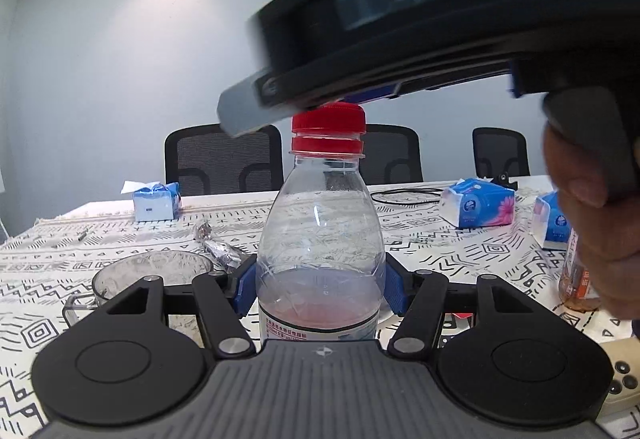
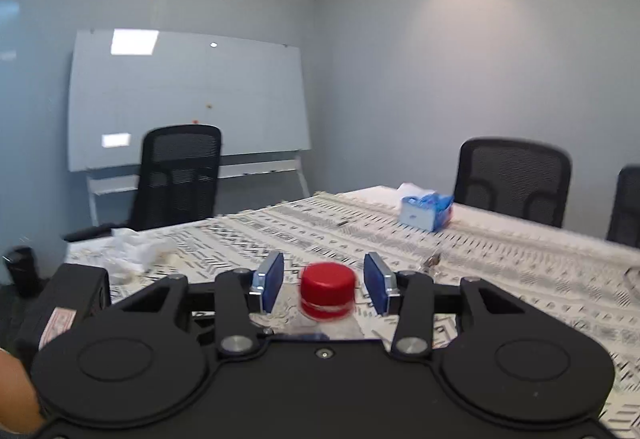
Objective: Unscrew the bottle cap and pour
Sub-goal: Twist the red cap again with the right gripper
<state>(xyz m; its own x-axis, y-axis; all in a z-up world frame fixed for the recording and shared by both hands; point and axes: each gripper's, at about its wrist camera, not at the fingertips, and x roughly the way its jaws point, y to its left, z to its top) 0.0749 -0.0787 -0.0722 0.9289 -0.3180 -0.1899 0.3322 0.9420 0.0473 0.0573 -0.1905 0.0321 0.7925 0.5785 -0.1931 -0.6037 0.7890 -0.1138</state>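
A clear plastic bottle (image 1: 320, 235) with a red cap (image 1: 329, 120) stands upright on the patterned tablecloth, a little pinkish liquid at its bottom. My left gripper (image 1: 320, 289) is shut on the bottle's body, blue pads pressed on both sides. My right gripper (image 2: 325, 281) hovers over the bottle top, seen blurred from below in the left wrist view (image 1: 400, 39). Its blue pads (image 2: 272, 279) stand open on either side of the red cap (image 2: 328, 289) without touching it. A clear measuring cup (image 1: 152, 275) sits on the table left of the bottle.
Tissue packs (image 1: 476, 203) (image 1: 156, 201) (image 2: 426, 211) lie on the table (image 2: 520, 263). A crumpled foil wrapper (image 1: 218, 247), a black cable (image 1: 404, 195) and an orange drink bottle (image 1: 576, 279) are near. Black chairs (image 2: 180, 175) and a whiteboard (image 2: 188, 99) stand behind.
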